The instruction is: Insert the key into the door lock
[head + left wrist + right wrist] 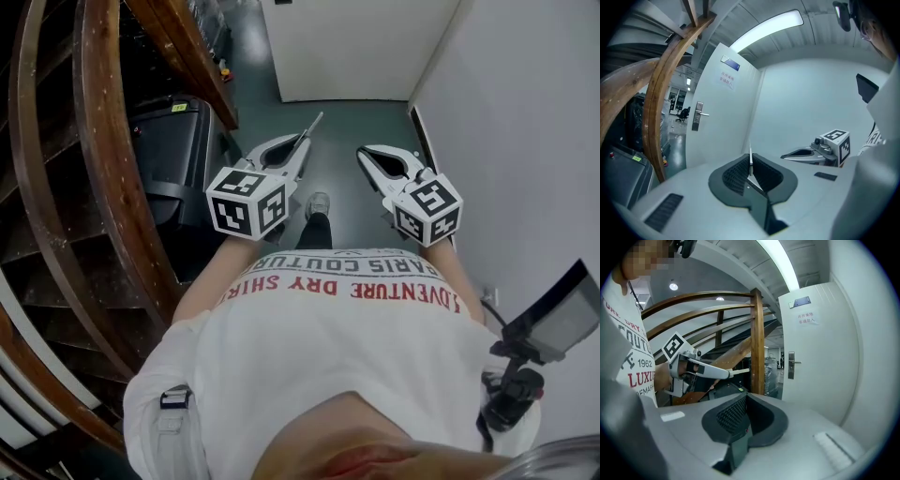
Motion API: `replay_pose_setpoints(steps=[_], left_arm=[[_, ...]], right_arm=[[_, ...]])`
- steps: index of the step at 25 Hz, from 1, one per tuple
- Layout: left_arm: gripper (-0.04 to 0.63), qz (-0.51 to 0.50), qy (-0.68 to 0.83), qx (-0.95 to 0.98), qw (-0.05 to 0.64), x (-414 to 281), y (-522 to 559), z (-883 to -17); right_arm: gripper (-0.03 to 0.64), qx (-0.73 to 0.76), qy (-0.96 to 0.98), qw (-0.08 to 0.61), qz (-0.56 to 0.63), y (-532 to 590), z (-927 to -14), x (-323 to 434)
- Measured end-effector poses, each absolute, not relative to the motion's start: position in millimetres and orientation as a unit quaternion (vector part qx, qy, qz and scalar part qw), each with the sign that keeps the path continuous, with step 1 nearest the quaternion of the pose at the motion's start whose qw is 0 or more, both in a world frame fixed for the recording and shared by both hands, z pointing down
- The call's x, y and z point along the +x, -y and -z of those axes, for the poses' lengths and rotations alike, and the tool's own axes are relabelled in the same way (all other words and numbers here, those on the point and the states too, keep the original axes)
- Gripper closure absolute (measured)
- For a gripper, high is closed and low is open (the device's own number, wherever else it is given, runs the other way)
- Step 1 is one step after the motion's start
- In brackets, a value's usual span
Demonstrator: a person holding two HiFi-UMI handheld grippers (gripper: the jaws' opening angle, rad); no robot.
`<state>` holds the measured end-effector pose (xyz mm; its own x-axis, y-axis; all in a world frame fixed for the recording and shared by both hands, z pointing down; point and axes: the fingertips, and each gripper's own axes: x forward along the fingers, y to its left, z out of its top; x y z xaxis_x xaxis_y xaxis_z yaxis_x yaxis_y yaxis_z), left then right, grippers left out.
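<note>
A thin silver key [750, 161] stands upright between the jaws of my left gripper [751, 172], which is shut on it. In the head view the key [315, 122] pokes forward from the left gripper [300, 148] toward the white door [356, 47]. The door's metal lock plate with lever handle [697, 115] lies well ahead, left of the key. My right gripper [745, 418] is shut with nothing in it. It hangs beside the left one [366, 156], and its view shows the lock [791, 364] far ahead and the left gripper [701, 369] holding the key.
A curved wooden stair rail [94, 169] and a black machine [178, 159] stand close on the left. A pale wall [525, 141] runs along the right. A dark floor strip [347, 131] leads to the door. A camera on a mount [525, 375] sits at lower right.
</note>
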<state>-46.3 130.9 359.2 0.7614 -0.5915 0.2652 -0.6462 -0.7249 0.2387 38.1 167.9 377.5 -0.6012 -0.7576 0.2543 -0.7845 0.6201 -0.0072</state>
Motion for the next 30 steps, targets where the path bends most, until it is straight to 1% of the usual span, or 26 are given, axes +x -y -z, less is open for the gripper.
replay_pose_setpoints(steps=[6,11,16,20,23,27,30], left_arm=[[0.572,-0.085,0.328,0.926,0.169,-21,-22,-377],[0.572,-0.098,0.338,0.918,0.184,3,118,-383],[0.572,-0.099,0.346,0.917,0.173,13,241,-368],[0.572,-0.073,0.343,0.924,0.153,10,289,-332],[0.572,-0.061,0.346,0.925,0.144,7,315,-320],[0.572,-0.071,0.347,0.922,0.155,6,334,-334],[0.572,-0.077,0.365,0.912,0.174,7,363,-351]], right_arm=[[0.614,0.451,0.882,0.115,-0.073,-67,-396,68],[0.614,0.450,0.881,0.111,-0.097,72,-400,100],[0.614,0.460,0.878,0.106,-0.083,200,-383,121],[0.614,0.477,0.872,0.089,-0.058,240,-347,124],[0.614,0.477,0.874,0.087,-0.045,260,-339,122],[0.614,0.465,0.879,0.094,-0.050,282,-353,119],[0.614,0.436,0.893,0.102,-0.057,321,-364,118]])
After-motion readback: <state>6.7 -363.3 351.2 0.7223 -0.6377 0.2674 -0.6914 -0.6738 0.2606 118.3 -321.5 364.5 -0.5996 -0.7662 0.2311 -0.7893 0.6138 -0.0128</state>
